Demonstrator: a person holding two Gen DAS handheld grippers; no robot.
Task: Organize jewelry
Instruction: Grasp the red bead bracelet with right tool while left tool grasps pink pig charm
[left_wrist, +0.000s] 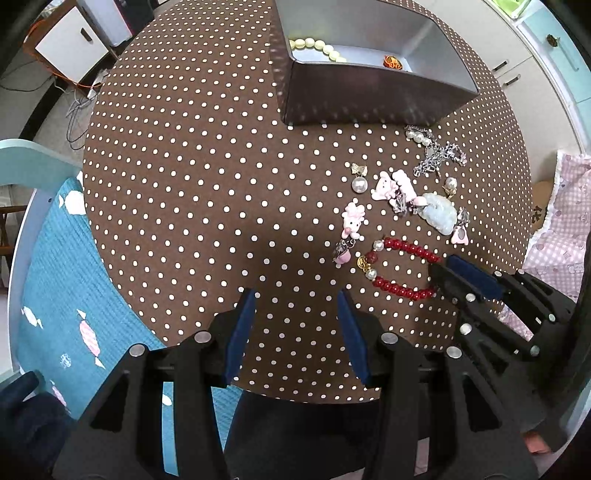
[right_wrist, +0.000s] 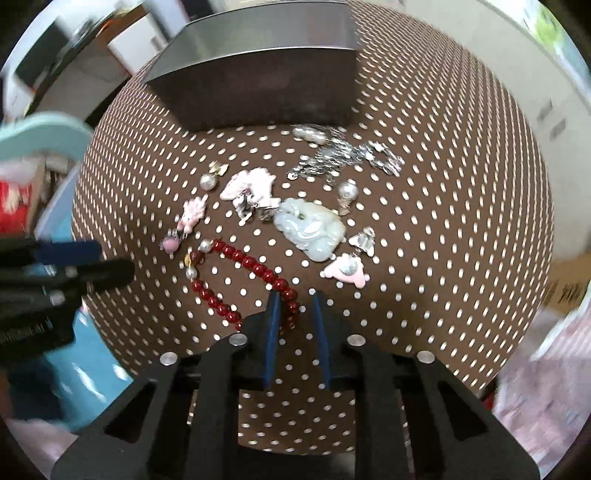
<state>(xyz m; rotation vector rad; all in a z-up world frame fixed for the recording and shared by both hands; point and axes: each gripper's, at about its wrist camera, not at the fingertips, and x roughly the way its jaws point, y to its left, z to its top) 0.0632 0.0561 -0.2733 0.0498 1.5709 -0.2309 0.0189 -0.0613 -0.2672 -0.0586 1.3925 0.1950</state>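
Observation:
A red bead bracelet (right_wrist: 236, 258) lies on the brown polka-dot table (right_wrist: 424, 258). My right gripper (right_wrist: 295, 306) has its jaws narrowly apart around the bracelet's near end, low over the table; whether they grip it is unclear. The left wrist view shows the bracelet (left_wrist: 406, 247) with the right gripper (left_wrist: 447, 269) at its right end. My left gripper (left_wrist: 295, 302) is open and empty over bare table to the left. A grey metal box (left_wrist: 369, 92) at the back holds a cream bead bracelet (left_wrist: 314, 46) and an orange piece (left_wrist: 392, 62).
Loose jewelry lies between bracelet and box: a pale jade pendant (right_wrist: 314, 229), pink charms (right_wrist: 251, 184), pearl earrings (right_wrist: 208, 181), a silver chain (right_wrist: 347, 155). A blue chair cushion (left_wrist: 66, 277) sits past the table's left edge.

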